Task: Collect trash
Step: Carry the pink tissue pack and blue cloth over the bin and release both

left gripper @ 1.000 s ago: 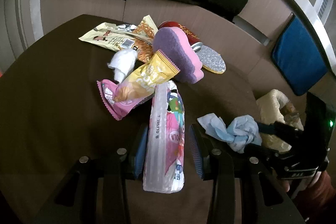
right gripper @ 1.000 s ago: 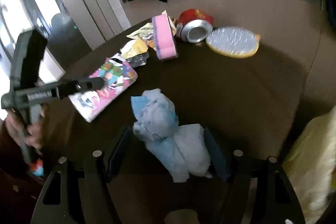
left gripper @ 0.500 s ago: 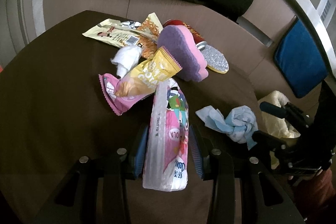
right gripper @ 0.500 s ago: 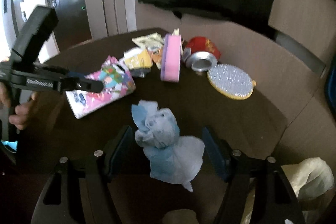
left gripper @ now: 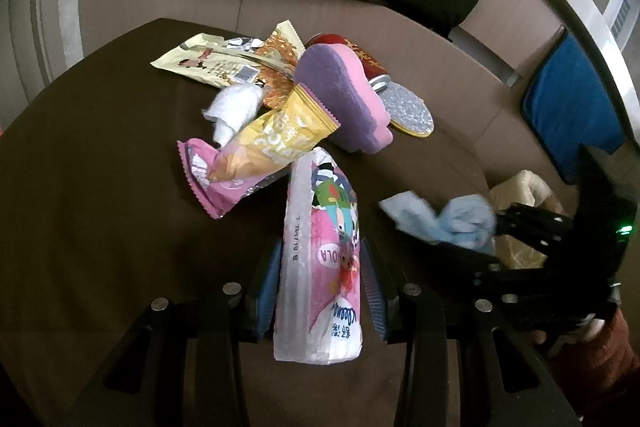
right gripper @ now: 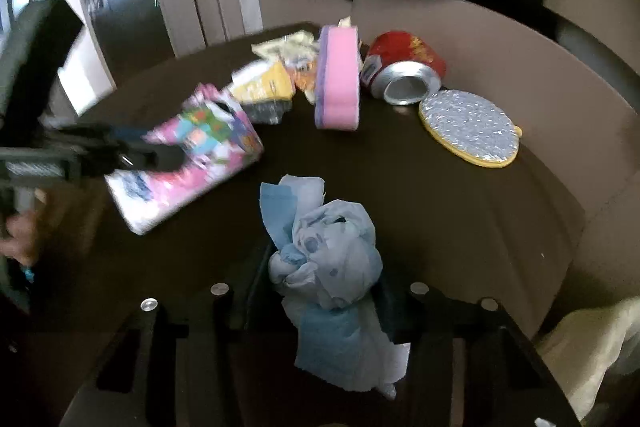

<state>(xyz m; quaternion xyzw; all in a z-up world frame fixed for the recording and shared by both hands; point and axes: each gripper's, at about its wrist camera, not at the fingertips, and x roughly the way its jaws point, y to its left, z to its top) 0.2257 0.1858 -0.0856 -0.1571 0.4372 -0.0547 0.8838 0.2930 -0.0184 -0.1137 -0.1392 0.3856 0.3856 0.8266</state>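
Note:
My left gripper (left gripper: 320, 255) is shut on a pink printed tissue pack (left gripper: 320, 219), held just above the dark table (left gripper: 100, 187). The right wrist view shows the same pack (right gripper: 192, 151) with the left gripper (right gripper: 160, 155) on it. My right gripper (right gripper: 324, 267) has its jaws closing on a crumpled blue tissue (right gripper: 332, 247), and both pads touch the wad. From the left wrist view the tissue (left gripper: 456, 223) sits at the right, inside the right gripper (left gripper: 472, 239).
Further back lie a pink and purple sponge (left gripper: 344, 95), a yellow snack wrapper (left gripper: 276, 139), a pink wrapper (left gripper: 208, 183), a white wad (left gripper: 236, 107), a red can (right gripper: 404, 67) and a silver scouring pad (right gripper: 468, 127). A pale bag (right gripper: 592, 347) hangs off the table's right edge.
The right gripper's jaws have come in from wide apart onto the blue tissue, and its view has rolled a little. The left gripper keeps the pink pack where it was.

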